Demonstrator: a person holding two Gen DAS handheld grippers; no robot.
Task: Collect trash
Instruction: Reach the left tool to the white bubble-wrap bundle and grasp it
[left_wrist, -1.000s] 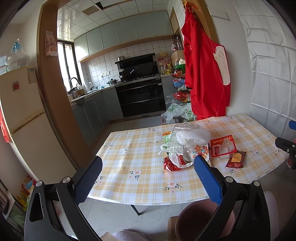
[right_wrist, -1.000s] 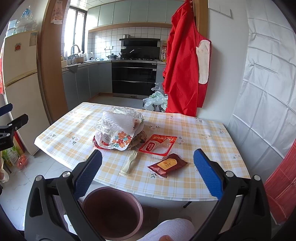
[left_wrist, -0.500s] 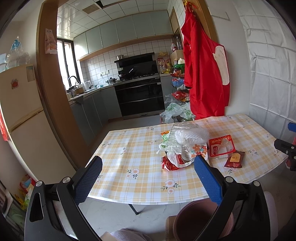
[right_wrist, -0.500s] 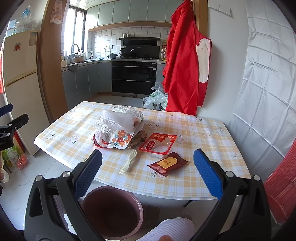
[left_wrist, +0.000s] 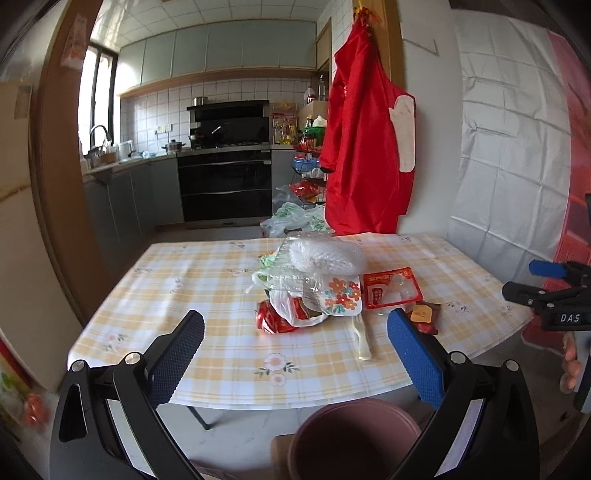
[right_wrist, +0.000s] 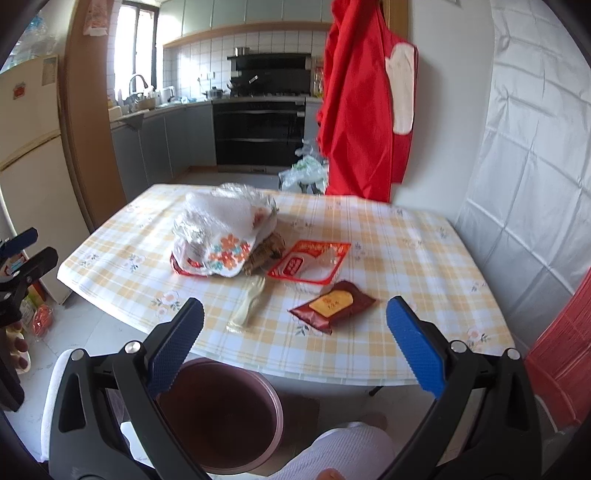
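Note:
Trash lies on a yellow checked table (left_wrist: 207, 295) (right_wrist: 406, 258): a heap of clear plastic bags and wrappers (left_wrist: 314, 280) (right_wrist: 225, 229), a red and white tray pack (left_wrist: 391, 290) (right_wrist: 308, 262), a dark red sachet (left_wrist: 424, 317) (right_wrist: 332, 306) and a pale wrapped plastic spoon (left_wrist: 362, 336) (right_wrist: 249, 304). A pink bin (left_wrist: 354, 439) (right_wrist: 218, 410) stands on the floor at the table's near edge. My left gripper (left_wrist: 295, 354) and right gripper (right_wrist: 293, 343) are both open and empty, held short of the table above the bin.
A red apron (left_wrist: 365, 147) (right_wrist: 365, 99) hangs on the wall behind the table. The kitchen with an oven (left_wrist: 225, 184) lies beyond, plastic bags (left_wrist: 291, 218) on its floor. A fridge (right_wrist: 29, 166) stands left. A knee in white (right_wrist: 343, 450) shows below.
Both grippers have come closer to the table and the left has swung right, so the trash heap now sits between its fingers. Nothing on the table has moved.

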